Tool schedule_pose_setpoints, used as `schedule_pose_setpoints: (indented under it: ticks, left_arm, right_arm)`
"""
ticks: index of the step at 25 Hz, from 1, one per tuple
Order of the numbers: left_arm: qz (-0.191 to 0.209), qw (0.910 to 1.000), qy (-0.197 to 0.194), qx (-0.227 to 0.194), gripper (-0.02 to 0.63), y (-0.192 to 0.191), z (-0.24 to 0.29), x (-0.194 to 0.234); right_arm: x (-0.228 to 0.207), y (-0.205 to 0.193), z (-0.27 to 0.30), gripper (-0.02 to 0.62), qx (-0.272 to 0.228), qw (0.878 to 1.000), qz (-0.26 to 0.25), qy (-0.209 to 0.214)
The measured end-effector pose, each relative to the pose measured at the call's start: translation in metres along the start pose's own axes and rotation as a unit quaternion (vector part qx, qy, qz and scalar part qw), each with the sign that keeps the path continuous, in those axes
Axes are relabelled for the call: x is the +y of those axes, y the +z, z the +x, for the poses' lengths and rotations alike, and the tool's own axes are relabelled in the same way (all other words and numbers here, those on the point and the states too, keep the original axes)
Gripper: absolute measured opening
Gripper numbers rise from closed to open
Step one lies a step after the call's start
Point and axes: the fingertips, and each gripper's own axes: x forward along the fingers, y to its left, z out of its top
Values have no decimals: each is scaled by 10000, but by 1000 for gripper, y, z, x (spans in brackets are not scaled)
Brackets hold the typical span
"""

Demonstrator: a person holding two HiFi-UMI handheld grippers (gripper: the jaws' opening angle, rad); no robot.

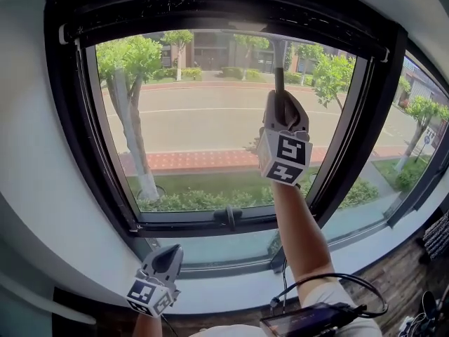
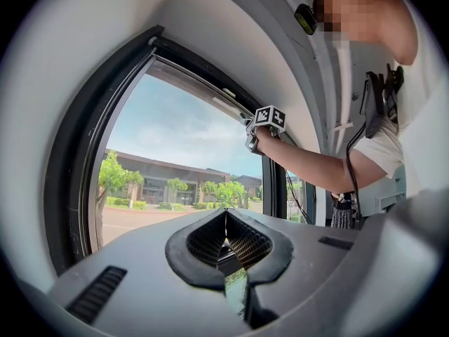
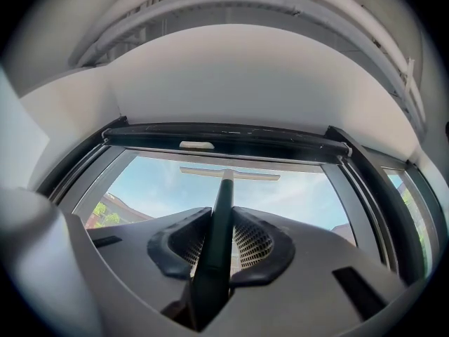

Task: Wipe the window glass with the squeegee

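Squeegee (image 1: 279, 69) just below window frame (image 1: 210, 9)

The window glass (image 1: 210, 132) is clear and glossy; its frame (image 1: 66, 118) is black and matt. The squeegee (image 3: 214, 258) handle is dark, smooth, faintly shiny. The left gripper (image 2: 226, 222) and right gripper (image 3: 223, 216) have matt grey plastic shells and finely meshed black pads (image 2: 203, 241).

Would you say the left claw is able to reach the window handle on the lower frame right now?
Probably yes: the left claw hangs empty below the window handle, with nothing between them.
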Motion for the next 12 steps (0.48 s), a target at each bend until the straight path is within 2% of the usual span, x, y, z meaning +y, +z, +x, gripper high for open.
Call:
schedule_pose_setpoints:
  ticks: [12]
  left_arm:
    - [-105, 9999, -46, 29, 17, -4, 3, -3]
  right_arm:
    - [6, -35, -34, 98, 266, 9996, -13, 73]
